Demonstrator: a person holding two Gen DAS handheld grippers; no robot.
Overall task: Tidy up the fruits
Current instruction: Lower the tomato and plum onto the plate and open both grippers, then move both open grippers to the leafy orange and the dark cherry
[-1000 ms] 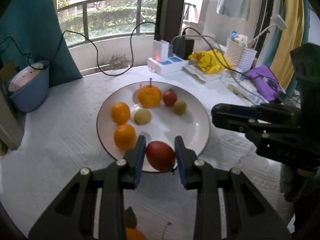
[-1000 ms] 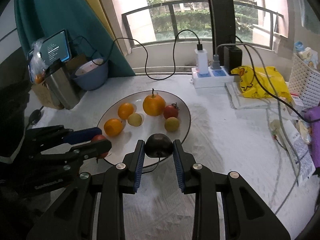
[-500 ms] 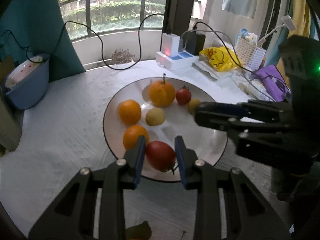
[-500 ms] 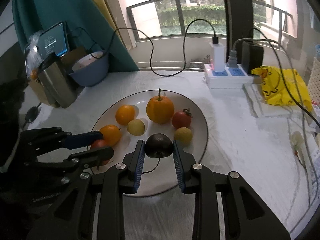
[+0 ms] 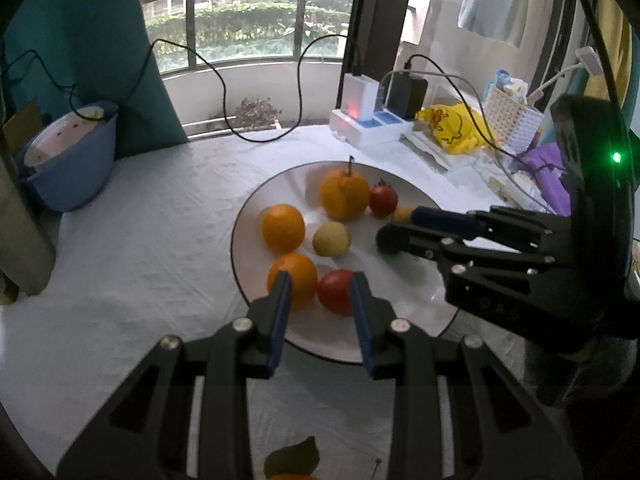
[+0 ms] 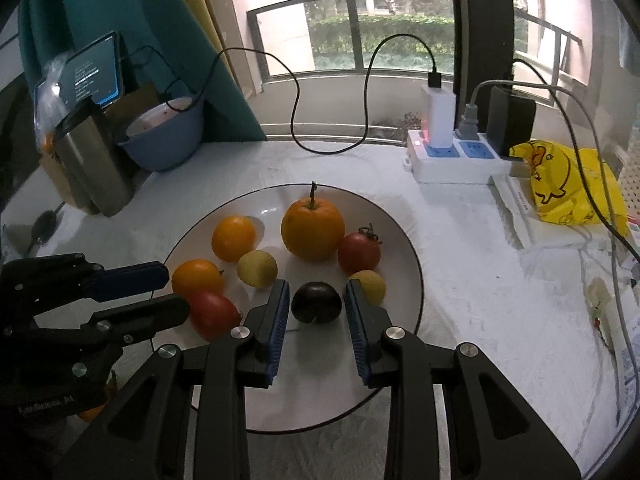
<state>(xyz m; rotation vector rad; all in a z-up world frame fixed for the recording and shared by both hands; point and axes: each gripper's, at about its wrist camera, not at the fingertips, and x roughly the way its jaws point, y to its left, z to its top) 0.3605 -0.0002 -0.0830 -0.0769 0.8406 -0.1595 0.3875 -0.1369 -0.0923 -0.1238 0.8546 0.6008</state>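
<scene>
A white plate (image 6: 400, 248) holds several fruits: a big stemmed orange (image 6: 313, 227), two smaller oranges, two yellow fruits and a small red tomato (image 6: 359, 253). A larger red tomato (image 5: 336, 292) lies on the plate just past my left gripper (image 5: 320, 300). It is near the right pad and leaves a gap to the left pad. From the right wrist, that gripper (image 6: 176, 294) ends short of the tomato (image 6: 212, 312). A dark plum (image 6: 316, 302) rests on the plate between the pads of my right gripper (image 6: 316, 300), with thin gaps either side.
At the back stand a power strip (image 6: 452, 160) with chargers and trailing cables, a yellow bag (image 6: 568, 188), a blue bowl (image 6: 164, 140) and a steel cup (image 6: 92, 168). A white basket (image 5: 512, 120) is at the right. A leaf (image 5: 292, 456) lies on the cloth nearest me.
The red tomato, earlier filling the left jaws, now lies smaller on the plate ahead of them. The plum has sunk between the right pads. The right gripper came further over the plate.
</scene>
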